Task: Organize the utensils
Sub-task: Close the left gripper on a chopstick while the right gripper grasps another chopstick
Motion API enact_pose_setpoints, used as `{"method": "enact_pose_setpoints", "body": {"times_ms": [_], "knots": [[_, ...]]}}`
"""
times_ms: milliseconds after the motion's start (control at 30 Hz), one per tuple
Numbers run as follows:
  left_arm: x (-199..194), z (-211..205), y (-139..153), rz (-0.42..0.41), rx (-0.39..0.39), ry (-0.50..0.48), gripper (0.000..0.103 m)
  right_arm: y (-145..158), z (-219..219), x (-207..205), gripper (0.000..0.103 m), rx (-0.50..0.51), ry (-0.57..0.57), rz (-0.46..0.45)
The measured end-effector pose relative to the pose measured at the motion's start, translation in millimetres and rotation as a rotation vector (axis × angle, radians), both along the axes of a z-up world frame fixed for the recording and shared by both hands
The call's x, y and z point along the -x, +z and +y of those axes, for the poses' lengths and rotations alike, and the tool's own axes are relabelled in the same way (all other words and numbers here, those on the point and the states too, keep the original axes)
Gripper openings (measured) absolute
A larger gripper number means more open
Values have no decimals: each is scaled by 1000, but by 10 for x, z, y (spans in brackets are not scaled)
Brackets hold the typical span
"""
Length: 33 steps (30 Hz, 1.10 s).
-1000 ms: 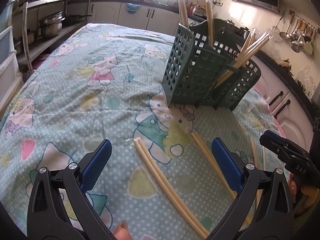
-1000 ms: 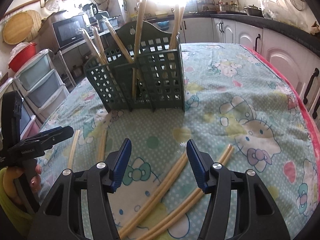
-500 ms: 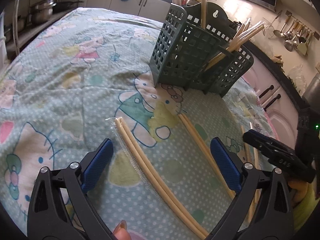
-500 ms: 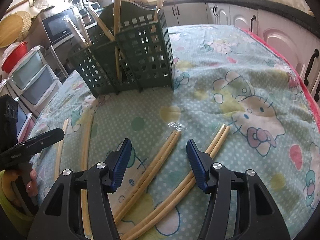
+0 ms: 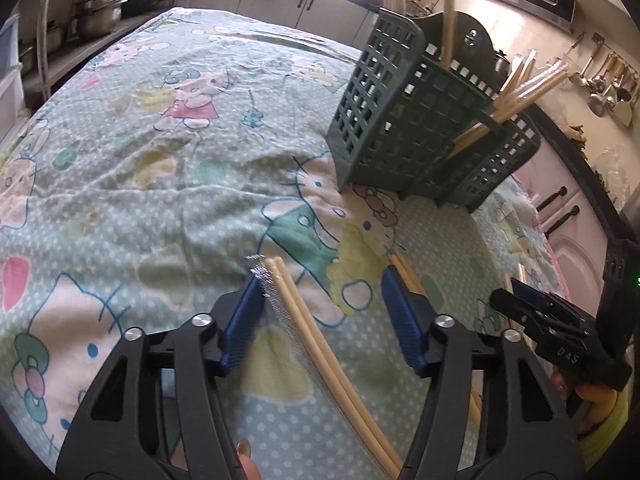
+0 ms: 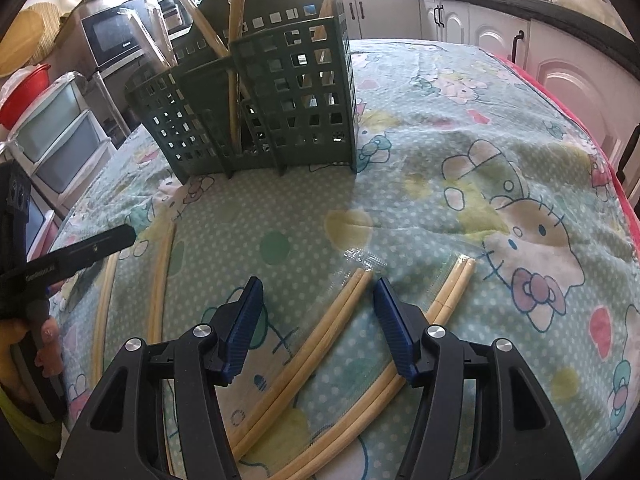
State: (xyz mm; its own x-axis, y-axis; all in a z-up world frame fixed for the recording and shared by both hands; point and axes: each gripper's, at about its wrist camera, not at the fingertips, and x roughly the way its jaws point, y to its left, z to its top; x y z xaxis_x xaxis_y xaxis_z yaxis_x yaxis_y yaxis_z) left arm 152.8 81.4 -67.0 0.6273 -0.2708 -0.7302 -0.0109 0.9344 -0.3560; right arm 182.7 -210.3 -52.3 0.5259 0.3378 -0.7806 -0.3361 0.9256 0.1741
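Slim cream chopsticks [image 5: 316, 344] (clear-wrapped) lie before a green lattice caddy [image 5: 416, 128].

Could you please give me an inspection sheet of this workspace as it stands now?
Surface: cartoon-print tablecloth, wrinkled.
Job's things: green holder upright with chopsticks inside; wrapped chopstick pairs lying loose on the cloth.
Clutter: nothing seen.
Grippers: left gripper has just been closing, one pair between its fingers, not yet pinched; right gripper open over a pair.
Cables: nothing seen.
Surroundings: kitchen cabinets, microwave, hanging ladles.
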Motion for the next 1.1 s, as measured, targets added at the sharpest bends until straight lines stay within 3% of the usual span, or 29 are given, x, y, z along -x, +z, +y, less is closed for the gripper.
{"method": "enact_pose_setpoints", "body": {"times_ms": [100,167,267,433,633,1100], "knots": [[-35,46,-8,-2,-5,22,35,-3,0,-17,50,9,0,-4],[-54,91,-19,2,-7,39,21,-4,-24,-43,40,10,-11,-6],[-61,201,-49,9,28,65,11,-4,-65,-74,26,14,-24,-9],[-43,222,-40,6,43,66,8,19,-103,-99,15,-19,-35,-12],[13,183,57,-14,81,39,6,102,-126,-96,11,-109,-22,1],[103,66,662,-165,121,-23,4,909,17,20,8,-257,87,-156]]}}
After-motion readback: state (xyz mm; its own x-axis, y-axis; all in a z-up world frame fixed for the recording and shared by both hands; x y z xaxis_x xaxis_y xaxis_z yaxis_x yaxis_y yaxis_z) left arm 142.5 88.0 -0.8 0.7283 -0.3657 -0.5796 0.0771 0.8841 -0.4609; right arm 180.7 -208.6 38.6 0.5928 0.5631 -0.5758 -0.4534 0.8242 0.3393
